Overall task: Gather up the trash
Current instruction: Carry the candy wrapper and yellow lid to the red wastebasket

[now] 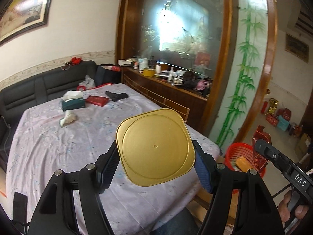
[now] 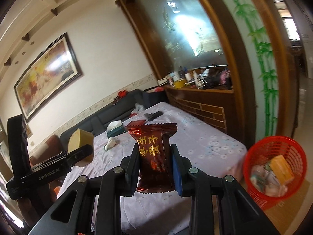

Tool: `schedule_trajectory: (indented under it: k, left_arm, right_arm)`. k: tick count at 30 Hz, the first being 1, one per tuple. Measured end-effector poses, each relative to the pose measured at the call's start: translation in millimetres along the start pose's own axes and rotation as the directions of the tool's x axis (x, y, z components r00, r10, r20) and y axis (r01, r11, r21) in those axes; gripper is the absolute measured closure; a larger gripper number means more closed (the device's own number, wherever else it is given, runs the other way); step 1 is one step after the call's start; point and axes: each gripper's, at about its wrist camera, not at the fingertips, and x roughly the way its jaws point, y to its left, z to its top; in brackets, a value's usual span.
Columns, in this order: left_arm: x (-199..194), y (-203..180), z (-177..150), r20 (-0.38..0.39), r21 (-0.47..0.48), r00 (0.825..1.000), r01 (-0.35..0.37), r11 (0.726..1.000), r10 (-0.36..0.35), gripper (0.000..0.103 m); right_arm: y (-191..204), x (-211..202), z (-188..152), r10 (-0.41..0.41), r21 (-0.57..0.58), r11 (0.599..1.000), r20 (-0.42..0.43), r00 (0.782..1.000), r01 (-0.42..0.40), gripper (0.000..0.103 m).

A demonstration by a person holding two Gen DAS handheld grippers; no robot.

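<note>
While the left gripper (image 1: 156,166) clamps a gold tub (image 1: 155,146) by two opposite sides, the tub's flat base faces the left camera, so it lies on its side in the air over the near part of the table (image 1: 58,146). The base is a rounded square with a raised ring and a small dimple at its centre. Its colour is a plain matte gold with no print showing. In the right view the tub shows side-on as a short, deep box, with its length running away from the jaws.

The right gripper (image 2: 155,166) is closed on a dark red wrapper (image 2: 153,156), with both pads pressing its sides. The wrapper stands upright, with its long axis vertical and its crimped, zigzag ends at top and bottom. Gold characters run across its front, and the foil is glossy and creased.

Both pieces are held above the table's near edge. To the right, beside the table's corner, stands a red basket (image 2: 254,192). It already holds an orange box (image 2: 281,168) and some crumpled paper.

Farther back on the lilac flowered cloth lie a white wad (image 1: 67,118), a green tissue box (image 1: 73,103), a red packet (image 1: 96,100) and a black object (image 1: 116,96).
</note>
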Motion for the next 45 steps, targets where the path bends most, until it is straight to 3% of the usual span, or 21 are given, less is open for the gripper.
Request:
schedule_trajectory:
  k: [14, 45]
  left_arm:
    - [-15.1, -33.0, -11.0, 0.014, 0.056, 0.996, 0.086, 0.995, -0.087, 0.033]
    - [38.2, -87.6, 0.9, -0.039, 0.133, 0.987, 0.162, 0.978, -0.159, 0.033]
  right_arm:
    - [6.1, -61.2, -3.2, -0.101, -0.013, 0.995, 0.08, 0.992, 0.102, 0.072]
    - [-54.3, -60.3, 10.8, -0.225, 0.056, 0.973, 0.064, 0.972, 0.222, 0.072]
